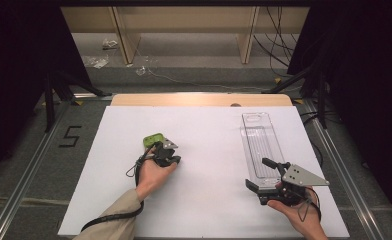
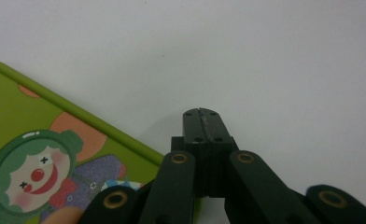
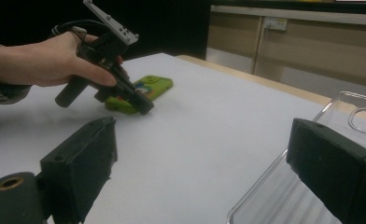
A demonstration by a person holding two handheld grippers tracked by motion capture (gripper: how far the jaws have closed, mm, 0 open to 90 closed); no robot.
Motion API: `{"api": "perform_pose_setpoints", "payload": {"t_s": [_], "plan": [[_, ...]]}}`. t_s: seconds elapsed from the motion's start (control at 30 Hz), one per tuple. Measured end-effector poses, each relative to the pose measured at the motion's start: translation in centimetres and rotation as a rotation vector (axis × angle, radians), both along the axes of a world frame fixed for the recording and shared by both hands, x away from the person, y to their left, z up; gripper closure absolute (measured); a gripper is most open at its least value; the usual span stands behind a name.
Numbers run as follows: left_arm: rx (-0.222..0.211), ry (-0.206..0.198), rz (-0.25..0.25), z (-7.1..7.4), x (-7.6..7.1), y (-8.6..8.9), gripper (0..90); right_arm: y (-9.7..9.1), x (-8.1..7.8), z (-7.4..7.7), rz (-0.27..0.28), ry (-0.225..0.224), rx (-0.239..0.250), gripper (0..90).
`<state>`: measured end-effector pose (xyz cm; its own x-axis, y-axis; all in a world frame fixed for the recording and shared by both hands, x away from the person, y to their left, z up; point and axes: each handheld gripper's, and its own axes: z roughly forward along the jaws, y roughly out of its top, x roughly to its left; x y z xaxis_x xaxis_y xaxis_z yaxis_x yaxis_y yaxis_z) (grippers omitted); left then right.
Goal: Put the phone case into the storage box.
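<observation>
Meanwhile, the left gripper (image 1: 171,161) – jaws shut, empty – rests at the green phone case (image 1: 153,139), 10 o'clock on the worktop (image 1: 209,210); light, slippery – grip its rim; right gripper (image 1: 264,175) wide.

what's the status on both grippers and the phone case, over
Left gripper shut, tips beside green phone case. Right gripper open at clear tray near end. Nothing in the way.

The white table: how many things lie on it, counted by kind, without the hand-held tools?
Green rectangular phone case with a clown picture: 1
Clear long plastic tray: 1
Total: 2
</observation>
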<state>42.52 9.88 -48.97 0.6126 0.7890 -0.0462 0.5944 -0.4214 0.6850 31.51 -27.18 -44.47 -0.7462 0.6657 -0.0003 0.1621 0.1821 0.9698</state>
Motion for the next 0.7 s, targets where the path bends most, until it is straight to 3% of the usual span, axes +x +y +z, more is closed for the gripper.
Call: {"api": "perform_pose_setpoints", "payload": {"t_s": [0.7], "plan": [[0.031, 0.03, -0.015, 0.3, -3.2, 3.0, 89.8, 0.1, 0.0, 0.0, 0.001, -0.002, 0.0, 9.8]]}}
